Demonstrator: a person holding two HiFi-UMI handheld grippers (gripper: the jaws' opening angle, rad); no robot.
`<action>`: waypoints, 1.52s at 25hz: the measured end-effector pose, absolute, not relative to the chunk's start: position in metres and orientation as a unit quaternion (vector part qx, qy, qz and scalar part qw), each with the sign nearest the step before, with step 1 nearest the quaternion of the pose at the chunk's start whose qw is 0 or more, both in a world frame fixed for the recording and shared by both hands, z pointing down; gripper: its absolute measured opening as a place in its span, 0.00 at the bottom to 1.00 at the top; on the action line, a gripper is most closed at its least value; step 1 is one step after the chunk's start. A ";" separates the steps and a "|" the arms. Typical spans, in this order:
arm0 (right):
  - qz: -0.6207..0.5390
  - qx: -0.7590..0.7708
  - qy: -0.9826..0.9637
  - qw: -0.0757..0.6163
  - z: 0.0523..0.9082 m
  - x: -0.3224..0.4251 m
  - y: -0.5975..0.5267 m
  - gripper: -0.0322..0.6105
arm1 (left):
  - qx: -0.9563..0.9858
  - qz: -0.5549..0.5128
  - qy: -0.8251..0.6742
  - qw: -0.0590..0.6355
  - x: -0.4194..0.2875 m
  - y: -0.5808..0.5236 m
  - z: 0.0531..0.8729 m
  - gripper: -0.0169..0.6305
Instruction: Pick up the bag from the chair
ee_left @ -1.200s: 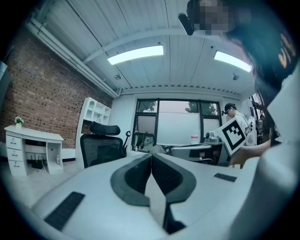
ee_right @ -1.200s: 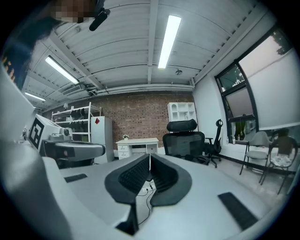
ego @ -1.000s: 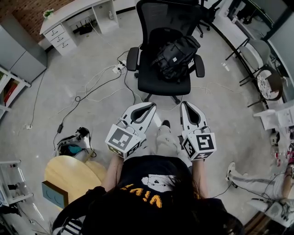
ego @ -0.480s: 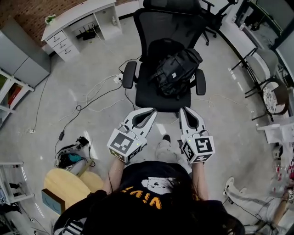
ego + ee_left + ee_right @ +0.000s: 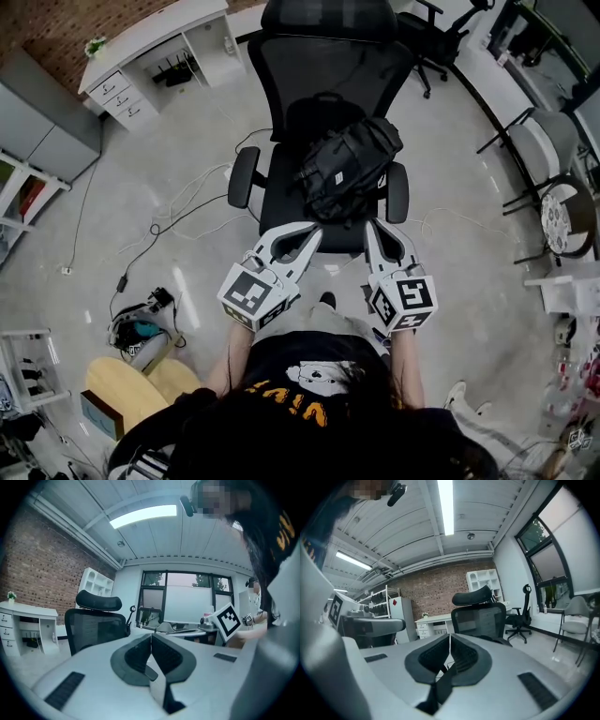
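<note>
A black bag (image 5: 345, 169) lies on the seat of a black mesh office chair (image 5: 323, 66) in the head view. My left gripper (image 5: 314, 231) is shut and empty, its tip at the seat's front edge just below the bag. My right gripper (image 5: 374, 225) is also shut and empty, its tip near the bag's lower right corner. The left gripper view shows shut jaws (image 5: 151, 637) and the chair back (image 5: 96, 623); the right gripper view shows shut jaws (image 5: 450, 638) and the chair back (image 5: 480, 616). Neither gripper view shows the bag.
A white desk with drawers (image 5: 141, 56) stands at the back left. Cables (image 5: 178, 202) trail over the floor left of the chair. A round wooden table (image 5: 131, 384) is at my lower left. More chairs (image 5: 548, 159) stand at the right.
The chair and bag have come nearer in the head view. Both gripper tips, earlier short of the chair, now reach the seat's front edge. Both stay shut.
</note>
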State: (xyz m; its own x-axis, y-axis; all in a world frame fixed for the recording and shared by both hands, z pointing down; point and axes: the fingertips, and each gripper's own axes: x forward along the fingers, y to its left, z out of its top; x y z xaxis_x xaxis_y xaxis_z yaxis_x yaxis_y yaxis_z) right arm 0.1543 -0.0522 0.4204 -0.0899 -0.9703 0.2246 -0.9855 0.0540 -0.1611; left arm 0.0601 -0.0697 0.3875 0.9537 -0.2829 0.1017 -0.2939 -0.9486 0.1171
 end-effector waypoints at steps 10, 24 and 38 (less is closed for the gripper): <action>0.159 0.653 -0.740 0.021 0.441 0.200 -0.086 0.06 | 0.984 0.065 -0.155 0.054 0.111 -0.093 0.396 0.04; 0.178 0.659 -0.728 0.058 0.478 0.245 -0.121 0.06 | 0.984 0.083 -0.148 0.045 0.139 -0.122 0.403 0.04; 0.238 0.676 -0.679 0.158 0.573 0.321 -0.231 0.30 | 0.987 0.094 -0.116 0.050 0.144 -0.207 0.420 0.04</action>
